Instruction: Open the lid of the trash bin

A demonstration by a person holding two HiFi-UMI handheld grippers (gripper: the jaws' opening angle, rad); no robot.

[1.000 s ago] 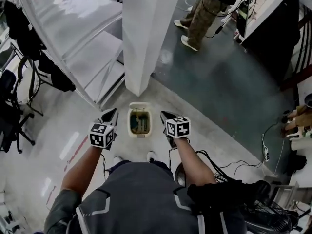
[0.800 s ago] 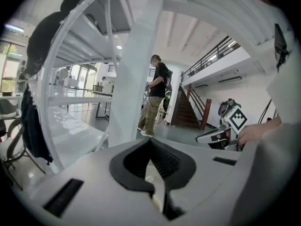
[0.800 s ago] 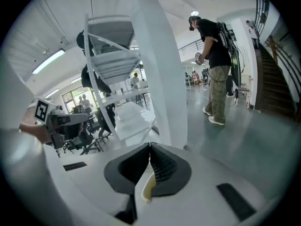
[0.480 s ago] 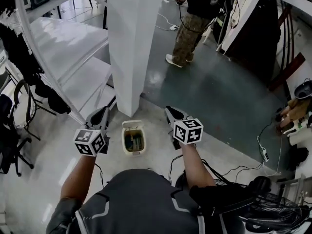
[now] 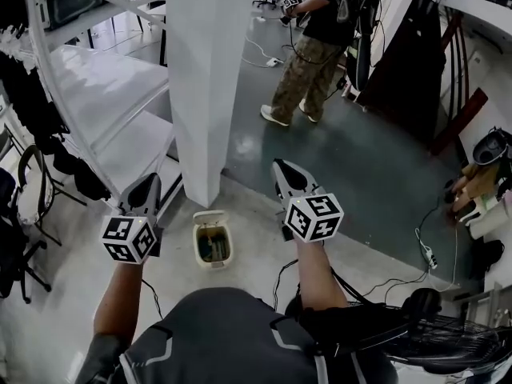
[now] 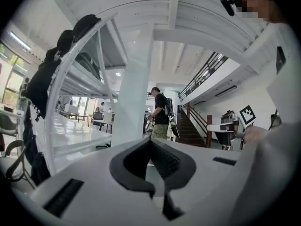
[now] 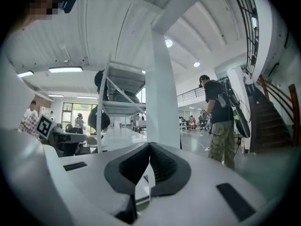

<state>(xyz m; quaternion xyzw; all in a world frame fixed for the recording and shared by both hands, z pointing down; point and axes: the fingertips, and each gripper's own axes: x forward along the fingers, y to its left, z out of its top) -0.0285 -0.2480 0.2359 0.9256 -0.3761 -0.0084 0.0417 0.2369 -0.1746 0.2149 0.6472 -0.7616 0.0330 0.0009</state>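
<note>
A small cream trash bin [image 5: 198,250] stands on the floor just ahead of my feet. Its lid [image 5: 210,217] is tipped back at the far side, and rubbish shows inside. My left gripper [image 5: 148,184] hangs to the left of the bin and well above it, jaws shut on nothing. My right gripper [image 5: 282,169] is held higher on the bin's right, also shut and empty. In both gripper views the jaws point level across the room, so the bin is out of sight; the left gripper [image 6: 150,141] and right gripper [image 7: 149,145] show pads that meet.
A white pillar [image 5: 204,78] rises just behind the bin. White shelving [image 5: 104,94] stands to the left, with chairs [image 5: 32,190] beside it. A person [image 5: 308,54] stands on the dark floor beyond. Cables [image 5: 384,274] and a fan cage [image 5: 448,350] lie at my right.
Both grippers have risen and spread apart from the bin. The head view has lifted, so the bin looks smaller and lower. The lid stays open.
</note>
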